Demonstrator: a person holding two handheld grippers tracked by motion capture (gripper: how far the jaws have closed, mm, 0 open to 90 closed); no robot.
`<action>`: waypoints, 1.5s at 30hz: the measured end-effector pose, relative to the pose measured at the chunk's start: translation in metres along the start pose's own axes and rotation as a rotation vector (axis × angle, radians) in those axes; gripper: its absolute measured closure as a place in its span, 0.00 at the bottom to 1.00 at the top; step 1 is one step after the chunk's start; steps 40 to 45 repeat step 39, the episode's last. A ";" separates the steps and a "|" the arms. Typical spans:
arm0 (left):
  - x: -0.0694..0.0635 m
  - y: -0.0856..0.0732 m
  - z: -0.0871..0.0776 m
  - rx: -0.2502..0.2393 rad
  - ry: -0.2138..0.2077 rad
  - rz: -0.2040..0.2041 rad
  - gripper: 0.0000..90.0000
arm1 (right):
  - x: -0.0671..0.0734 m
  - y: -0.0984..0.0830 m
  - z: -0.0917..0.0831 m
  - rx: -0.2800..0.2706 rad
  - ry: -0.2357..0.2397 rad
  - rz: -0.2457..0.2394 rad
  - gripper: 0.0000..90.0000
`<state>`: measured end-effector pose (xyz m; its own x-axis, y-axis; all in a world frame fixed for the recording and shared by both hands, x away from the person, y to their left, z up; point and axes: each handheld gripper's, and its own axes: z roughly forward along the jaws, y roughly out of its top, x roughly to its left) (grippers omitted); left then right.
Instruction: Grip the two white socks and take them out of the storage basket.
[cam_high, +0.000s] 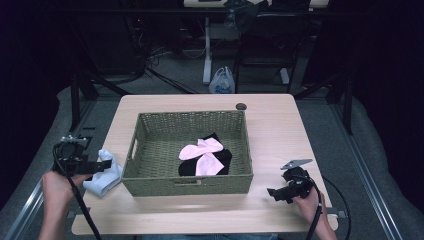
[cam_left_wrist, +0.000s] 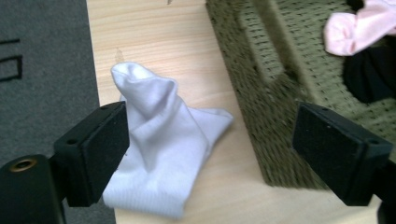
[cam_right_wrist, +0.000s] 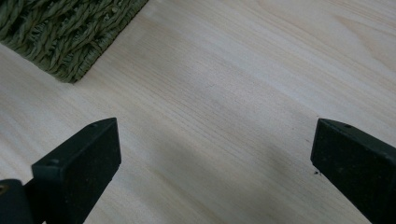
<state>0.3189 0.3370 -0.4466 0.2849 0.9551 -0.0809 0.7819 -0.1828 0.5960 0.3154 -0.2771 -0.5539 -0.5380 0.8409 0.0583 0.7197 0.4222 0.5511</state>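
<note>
Evidently the item in hand is the white sock (cam_left_wrist: 159, 154), lying crumpled on the surface (cam_high: 280, 125) at its left edge, just beside the outer left wall of the woven basket (cam_high: 150, 185) and not inside it. In the left gripper view one end of the sock rises in a soft twisted peak while the ribbed cuff lies flat toward the camera, partly overhanging the surface edge. Left gripper (cam_left_wrist: 210, 140): jaws stand wide apart, nothing pressed between the pads; the left jaw sits close against the sock's side, but contact cannot be confirmed. Right gripper (cam_right_wrist: 215, 163): jaws likewise apart, hanging over bare wood near a basket corner, holding nothing. Inside the basket lie pink socks (cam_high: 202, 155) on top of black socks (cam_high: 225, 157). Handling judgement: the white sock looks very light, fully limp, and not fragile; it will drape and swing when lifted and has no stiffness to carry its own shape. Knit fabric should give good friction against the jaw pads, so slip is unlikely if enough layers are caught. Best take-hold point, as judged: the raised bunched peak, where several folds stack and the jaws can close without scraping the wood. The flat cuff is a poorer choice, thin against the surface and likely to be pinched in one layer only. Risk: dragging the trailing end against the basket wall, or nudging the sock off the edge.
</note>
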 end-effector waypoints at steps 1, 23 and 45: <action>-0.004 -0.003 -0.003 -0.001 0.000 0.011 0.11 | 0.000 0.000 0.000 -0.001 0.000 0.001 0.02; -0.045 -0.097 0.007 -0.061 0.038 -0.012 0.01 | 0.001 0.000 0.000 -0.001 -0.001 0.002 0.02; -0.048 -0.117 0.034 -0.047 0.045 -0.030 0.00 | -0.001 0.000 -0.001 -0.007 0.000 -0.005 0.02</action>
